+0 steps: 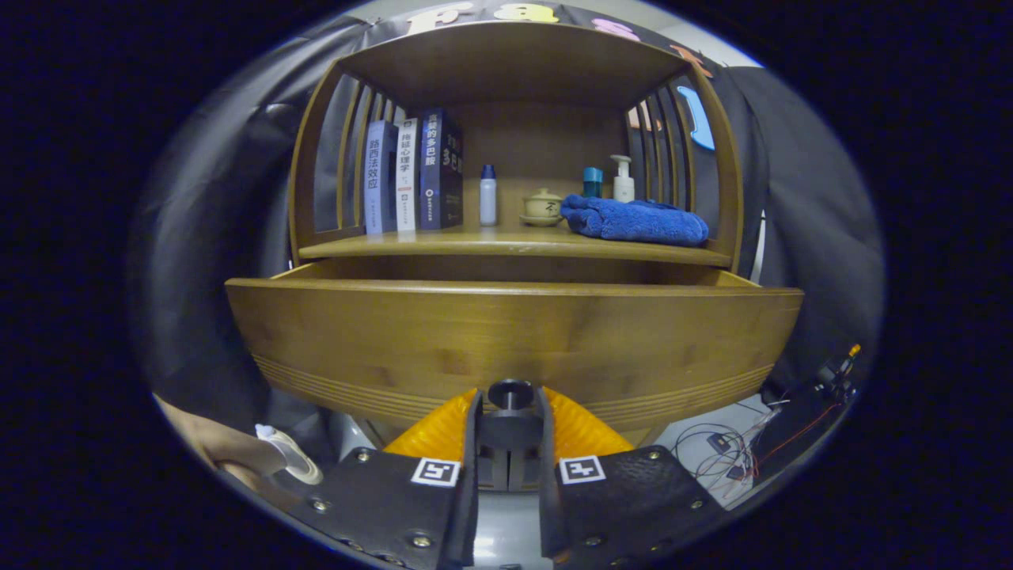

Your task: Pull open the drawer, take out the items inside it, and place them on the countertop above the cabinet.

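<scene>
Tongs [510,404] clamped on drawer knob [510,392]

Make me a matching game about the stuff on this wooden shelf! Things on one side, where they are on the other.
Things:
1. books
2. blue towel
3. small lidded cup
4. drawer knob

Places:
A. between the fingers of the tongs
B. standing upright at the left end of the countertop
C. lying folded at the right end of the countertop
D. on a saucer, between the white bottle and the towel

Pairs: 1-B, 2-C, 3-D, 4-A
</scene>
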